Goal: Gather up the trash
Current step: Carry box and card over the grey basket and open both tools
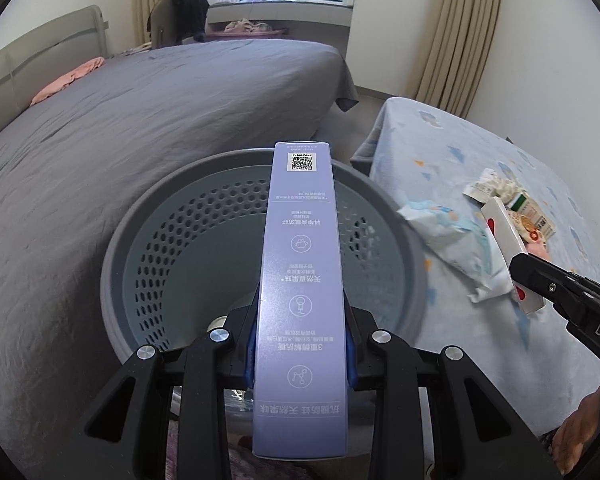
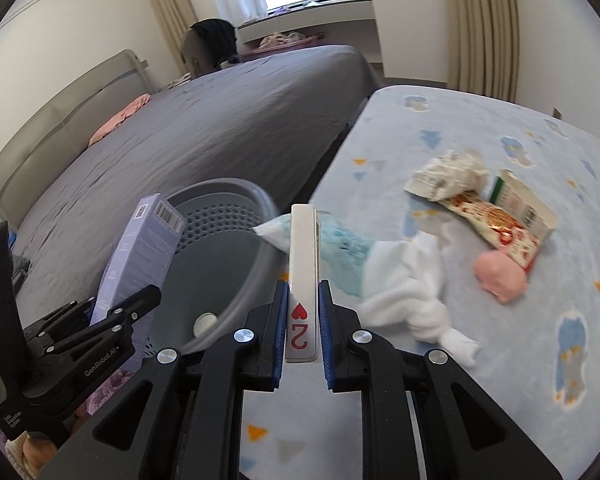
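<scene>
- Between the grey bed (image 1: pixel 148 120) and the blue-covered table (image 2: pixel 480 128) stands one grey perforated basket (image 1: pixel 148 216).
- One small white round thing (image 2: pixel 205 324) lies in it, seen only from the right wrist.
- The left gripper (image 1: pixel 300 344) is clamped on one purple box (image 1: pixel 300 280) above the basket.
- The right gripper (image 2: pixel 302 316) is clamped on one white card box (image 2: pixel 302 256).
- On the table lie one tissue pack (image 2: pixel 340 240), two wrappers (image 2: pixel 500 216) and one pink lump (image 2: pixel 500 280).

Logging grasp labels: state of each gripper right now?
Left gripper: shut on purple box.
Right gripper: shut on playing-card box.

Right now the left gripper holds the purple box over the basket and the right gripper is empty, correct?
Not quite. The right gripper is shut on a playing-card box, as the right wrist view shows. The left gripper does hold the purple box over the basket.
</scene>
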`<state>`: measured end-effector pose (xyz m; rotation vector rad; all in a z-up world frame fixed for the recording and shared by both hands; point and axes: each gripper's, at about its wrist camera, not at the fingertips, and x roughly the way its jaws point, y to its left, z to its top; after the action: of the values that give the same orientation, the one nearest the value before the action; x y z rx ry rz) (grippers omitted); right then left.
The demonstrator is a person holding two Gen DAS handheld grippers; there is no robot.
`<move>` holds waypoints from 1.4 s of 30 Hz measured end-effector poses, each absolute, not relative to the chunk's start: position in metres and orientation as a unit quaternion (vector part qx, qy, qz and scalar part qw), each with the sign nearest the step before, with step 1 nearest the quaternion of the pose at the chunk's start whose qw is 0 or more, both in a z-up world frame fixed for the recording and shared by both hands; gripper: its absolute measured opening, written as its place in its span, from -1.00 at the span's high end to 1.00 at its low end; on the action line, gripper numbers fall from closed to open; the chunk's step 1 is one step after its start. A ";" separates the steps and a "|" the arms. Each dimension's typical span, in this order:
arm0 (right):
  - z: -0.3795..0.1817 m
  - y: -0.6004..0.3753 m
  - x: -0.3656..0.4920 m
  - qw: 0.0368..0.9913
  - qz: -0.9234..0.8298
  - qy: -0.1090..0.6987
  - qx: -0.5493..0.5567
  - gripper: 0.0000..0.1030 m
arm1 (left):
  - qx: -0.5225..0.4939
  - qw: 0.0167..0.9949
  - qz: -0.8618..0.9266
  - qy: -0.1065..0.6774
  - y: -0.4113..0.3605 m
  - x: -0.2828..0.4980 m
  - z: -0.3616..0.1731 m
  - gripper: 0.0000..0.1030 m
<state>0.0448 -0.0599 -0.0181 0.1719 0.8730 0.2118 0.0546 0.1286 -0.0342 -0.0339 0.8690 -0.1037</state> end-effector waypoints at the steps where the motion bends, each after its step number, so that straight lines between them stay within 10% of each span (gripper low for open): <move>1: -0.019 -0.054 0.048 0.897 0.105 0.423 0.079 0.71 | -0.018 0.905 -0.050 0.421 0.131 0.057 -0.036 0.40; 21: -0.040 0.027 0.101 0.872 0.189 0.449 0.049 0.71 | -0.042 0.901 -0.013 0.432 0.178 0.083 -0.047 0.37; 26: -0.038 0.027 0.101 0.873 0.190 0.446 0.052 0.50 | -0.046 0.907 -0.005 0.419 0.182 0.082 -0.042 -0.29; 42: -0.035 0.025 0.092 0.882 0.179 0.433 0.043 0.32 | -0.051 0.903 0.007 0.428 0.185 0.076 -0.046 -0.41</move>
<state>0.0919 0.0249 -0.0345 0.0905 0.9021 0.3729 0.0764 0.1854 -0.0461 -0.1044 0.8841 0.0144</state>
